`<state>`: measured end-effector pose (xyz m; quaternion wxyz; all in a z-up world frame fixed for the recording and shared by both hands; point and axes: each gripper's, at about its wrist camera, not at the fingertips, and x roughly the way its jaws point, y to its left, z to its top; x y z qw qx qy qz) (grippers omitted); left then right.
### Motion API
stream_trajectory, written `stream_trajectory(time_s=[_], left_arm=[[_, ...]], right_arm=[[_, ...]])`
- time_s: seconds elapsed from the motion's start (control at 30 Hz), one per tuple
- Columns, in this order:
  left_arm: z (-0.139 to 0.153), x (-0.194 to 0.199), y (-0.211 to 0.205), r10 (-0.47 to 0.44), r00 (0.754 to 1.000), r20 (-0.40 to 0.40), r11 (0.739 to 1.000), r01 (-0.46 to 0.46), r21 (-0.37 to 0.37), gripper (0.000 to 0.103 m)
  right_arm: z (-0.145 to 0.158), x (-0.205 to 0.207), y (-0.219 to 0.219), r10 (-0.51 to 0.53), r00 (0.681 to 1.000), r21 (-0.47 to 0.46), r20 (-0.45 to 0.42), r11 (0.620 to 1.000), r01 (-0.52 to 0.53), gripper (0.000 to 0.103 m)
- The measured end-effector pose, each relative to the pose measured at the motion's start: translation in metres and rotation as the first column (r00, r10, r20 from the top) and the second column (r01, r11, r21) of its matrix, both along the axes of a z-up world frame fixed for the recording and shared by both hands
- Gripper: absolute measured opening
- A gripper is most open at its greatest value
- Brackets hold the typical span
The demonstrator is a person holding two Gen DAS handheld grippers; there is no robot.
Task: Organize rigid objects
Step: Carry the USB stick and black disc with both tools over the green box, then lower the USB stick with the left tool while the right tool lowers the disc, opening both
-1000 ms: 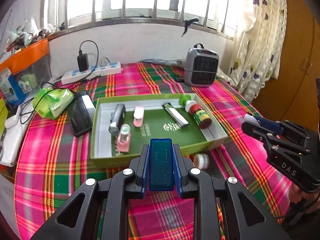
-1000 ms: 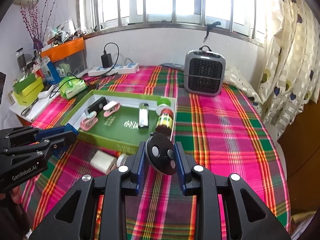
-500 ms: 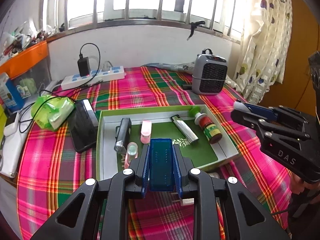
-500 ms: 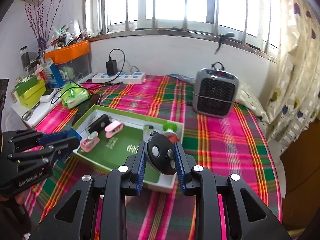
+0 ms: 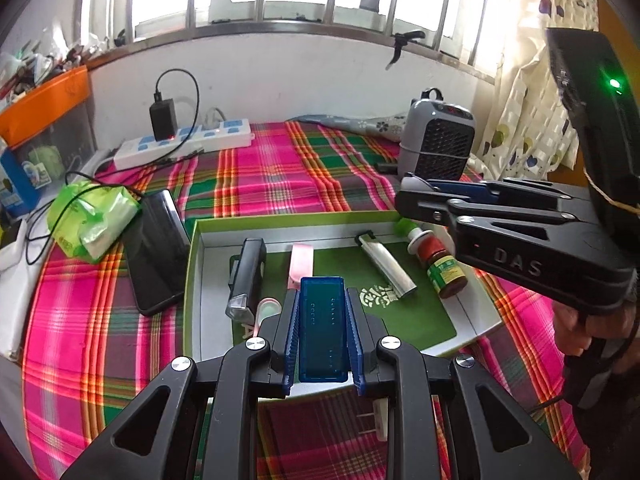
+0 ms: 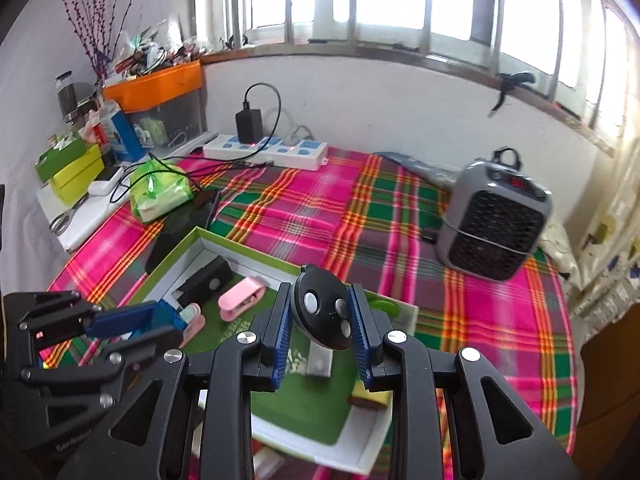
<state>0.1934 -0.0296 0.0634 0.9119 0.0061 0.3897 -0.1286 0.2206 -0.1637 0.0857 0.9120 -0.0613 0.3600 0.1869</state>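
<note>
Your left gripper (image 5: 322,330) clamps a blue case (image 5: 322,332) at lower centre, your right gripper (image 6: 322,326) pinches what looks like a black remote (image 6: 320,312), both above the green tray (image 5: 192,280).

"DAS" reads in raised letters on the side of the right gripper (image 5: 404,196). The grey heater (image 6: 494,222) shows a red digital readout, too blurred to read. White characters on the green tray (image 5: 420,320) are illegible.
</note>
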Motion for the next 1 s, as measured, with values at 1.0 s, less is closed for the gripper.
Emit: stream_trajectory(time_s=[1.0], left_arm=[[-0.039,0.034,-0.006,-0.006,0.996,-0.085,1.0,0.008,0.026,0.021]], right_arm=[[-0.057,0.051,0.036,0.085,0.988,-0.044,-0.129,0.995,-0.092,0.029]])
